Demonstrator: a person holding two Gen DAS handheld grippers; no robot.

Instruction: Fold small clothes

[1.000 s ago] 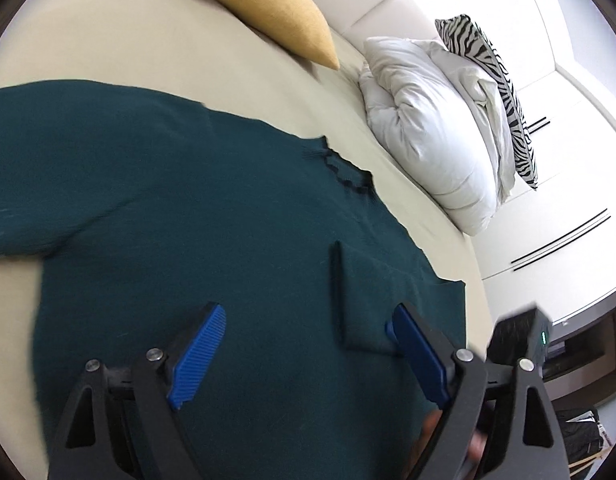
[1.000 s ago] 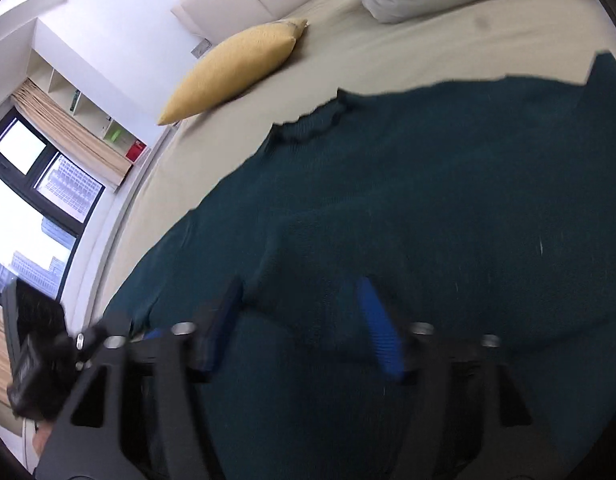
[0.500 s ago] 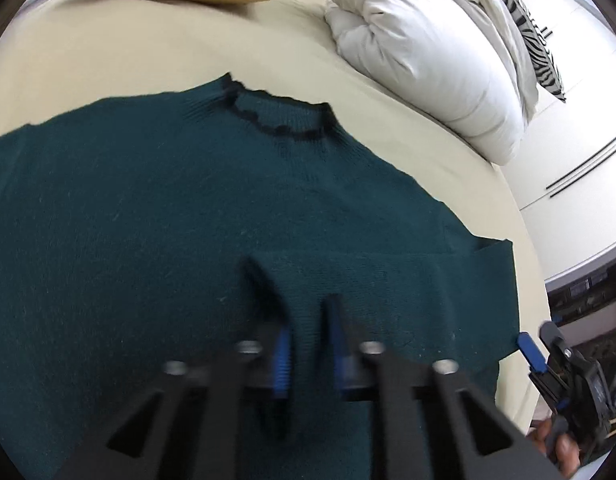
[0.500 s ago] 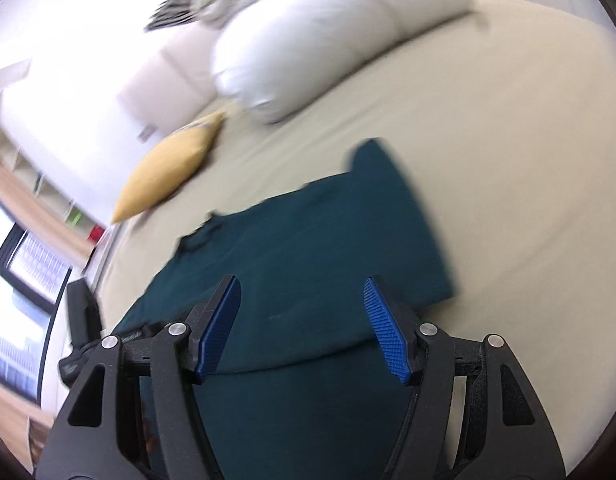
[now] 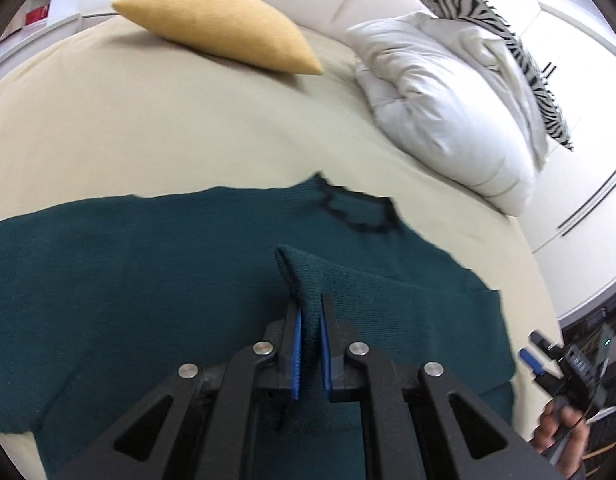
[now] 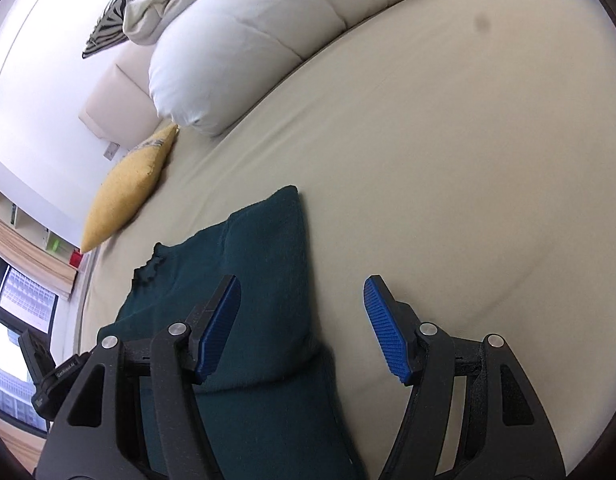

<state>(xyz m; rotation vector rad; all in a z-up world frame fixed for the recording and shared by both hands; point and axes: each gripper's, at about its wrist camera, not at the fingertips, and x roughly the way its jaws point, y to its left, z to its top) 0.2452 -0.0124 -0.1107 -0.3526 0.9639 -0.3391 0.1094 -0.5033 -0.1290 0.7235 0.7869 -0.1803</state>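
A dark green knit sweater [image 5: 147, 264] lies spread on a beige bed [image 5: 187, 120], its black-trimmed collar [image 5: 360, 212] toward the pillows. My left gripper [image 5: 310, 328] is shut on the sleeve cuff [image 5: 303, 276], which is folded in over the body and lifted a little. My right gripper [image 6: 301, 320] is open and empty over the sweater's right edge, where the folded sleeve [image 6: 267, 260] lies. The right gripper also shows at the right edge of the left wrist view [image 5: 548, 360].
A yellow cushion [image 5: 219, 28] and white pillows [image 5: 448, 100] with a zebra-striped cushion [image 5: 500, 28] lie at the head of the bed. A window [image 6: 19, 308] and shelves are at the left of the right wrist view. Bare beige sheet [image 6: 468, 160] stretches right of the sweater.
My left gripper closed on the sleeve cuff and has raised it slightly. My right gripper moved right, off the sweater's body to its edge, and stays open.
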